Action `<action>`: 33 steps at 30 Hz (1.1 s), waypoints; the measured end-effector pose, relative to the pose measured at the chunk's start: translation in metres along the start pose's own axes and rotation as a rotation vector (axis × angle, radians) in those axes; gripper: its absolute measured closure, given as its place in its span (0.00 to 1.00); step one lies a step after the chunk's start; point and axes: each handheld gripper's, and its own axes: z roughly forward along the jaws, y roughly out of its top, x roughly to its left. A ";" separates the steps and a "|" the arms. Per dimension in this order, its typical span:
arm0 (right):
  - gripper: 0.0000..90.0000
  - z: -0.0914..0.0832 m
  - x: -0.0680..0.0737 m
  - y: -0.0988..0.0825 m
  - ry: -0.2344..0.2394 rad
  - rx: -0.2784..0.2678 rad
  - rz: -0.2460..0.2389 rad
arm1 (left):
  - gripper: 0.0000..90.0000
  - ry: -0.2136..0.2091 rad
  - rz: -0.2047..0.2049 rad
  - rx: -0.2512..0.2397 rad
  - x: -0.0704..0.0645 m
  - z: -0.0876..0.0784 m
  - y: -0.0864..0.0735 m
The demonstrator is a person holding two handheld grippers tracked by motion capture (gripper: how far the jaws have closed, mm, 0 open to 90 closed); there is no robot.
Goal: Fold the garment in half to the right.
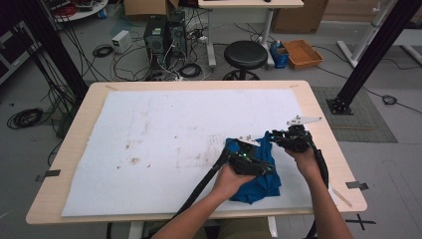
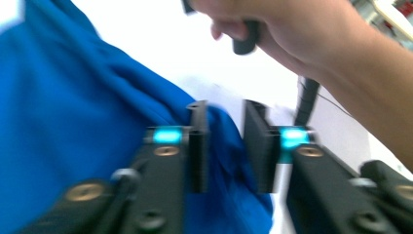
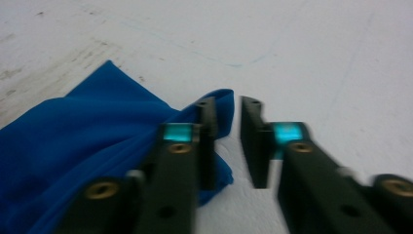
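A crumpled blue cloth (image 1: 259,185) lies on the white sheet (image 1: 174,119) near the table's front right. My left gripper (image 1: 263,152) rests over it. In the left gripper view the cloth (image 2: 73,122) bulges between the parted jaws of that gripper (image 2: 226,146), and the pads do not press on it. My right gripper (image 1: 276,138) is at the cloth's upper right corner. In the right gripper view the jaws of this gripper (image 3: 229,141) stand apart, with a fold of cloth (image 3: 87,131) against the left one. The person's right hand (image 2: 292,34) is close behind.
The sheet carries brown stains (image 1: 134,159) at its centre left. The wooden table's rim (image 1: 326,129) runs just right of the grippers. On the floor beyond stand a black stool (image 1: 245,55), computer towers (image 1: 164,35) with cables, and a cardboard tray (image 1: 302,53).
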 end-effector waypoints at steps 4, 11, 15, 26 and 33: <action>0.62 -0.011 -0.001 -0.004 -0.041 -0.015 0.005 | 0.50 0.068 0.043 -0.086 0.011 -0.032 0.000; 0.62 -0.045 0.038 -0.011 -0.021 -0.060 -0.119 | 0.40 0.310 0.120 -0.203 0.047 -0.121 -0.021; 0.81 -0.034 0.082 -0.007 0.120 0.029 -0.281 | 0.39 0.359 0.091 -0.242 0.065 -0.153 -0.039; 0.88 -0.023 0.090 -0.036 0.059 0.290 -0.364 | 0.39 0.451 0.022 -0.267 0.086 -0.201 -0.078; 0.84 -0.058 0.065 -0.064 0.028 0.287 -0.262 | 0.39 0.465 0.000 -0.274 0.088 -0.206 -0.089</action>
